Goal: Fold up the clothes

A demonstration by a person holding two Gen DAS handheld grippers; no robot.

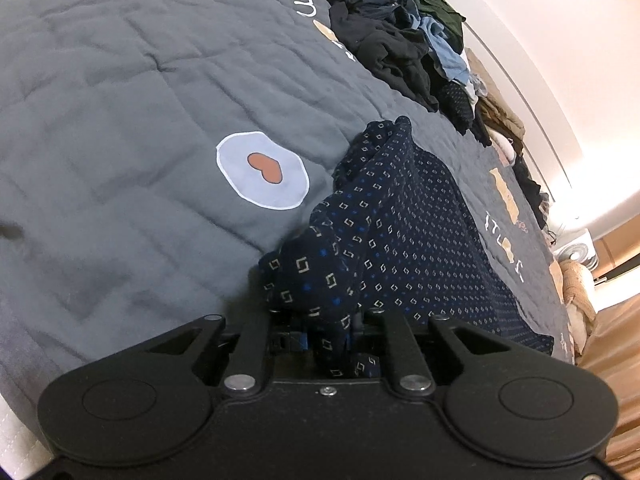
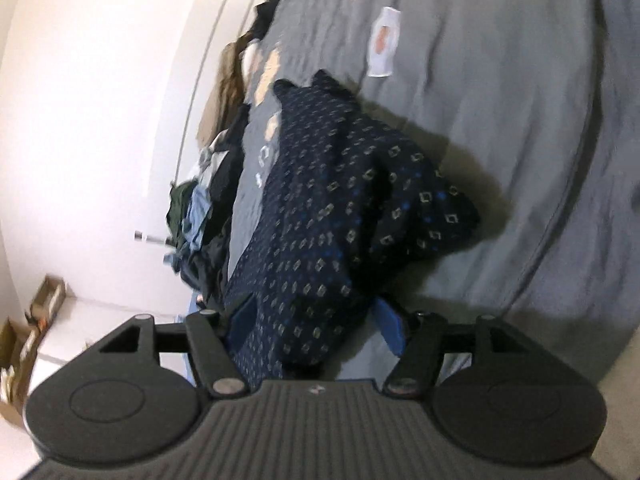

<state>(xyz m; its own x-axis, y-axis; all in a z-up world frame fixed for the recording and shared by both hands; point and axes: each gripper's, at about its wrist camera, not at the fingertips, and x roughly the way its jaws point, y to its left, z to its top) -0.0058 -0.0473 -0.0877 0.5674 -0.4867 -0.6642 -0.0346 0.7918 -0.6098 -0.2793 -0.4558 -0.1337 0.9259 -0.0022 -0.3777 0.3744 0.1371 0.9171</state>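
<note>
A dark navy garment [image 1: 400, 216] with small square and blue dot prints lies bunched on a grey quilted bedspread [image 1: 120, 120]. My left gripper [image 1: 328, 320] is shut on a fold of it, and the cloth rises out of the narrow jaws. In the right wrist view the same garment [image 2: 340, 200] runs down between the jaws of my right gripper [image 2: 316, 320]. Those jaws stand wide. The cloth lies against the left blue pad [image 2: 244, 316], while the right pad [image 2: 390, 324] is clear of it.
A heap of dark and blue clothes [image 1: 400, 40] lies along the bed's far edge by the white wall, seen also as a pile [image 2: 204, 208] in the right wrist view. A white fan [image 1: 576, 256] stands beyond the bed. Cardboard boxes [image 2: 24, 344] sit on the floor.
</note>
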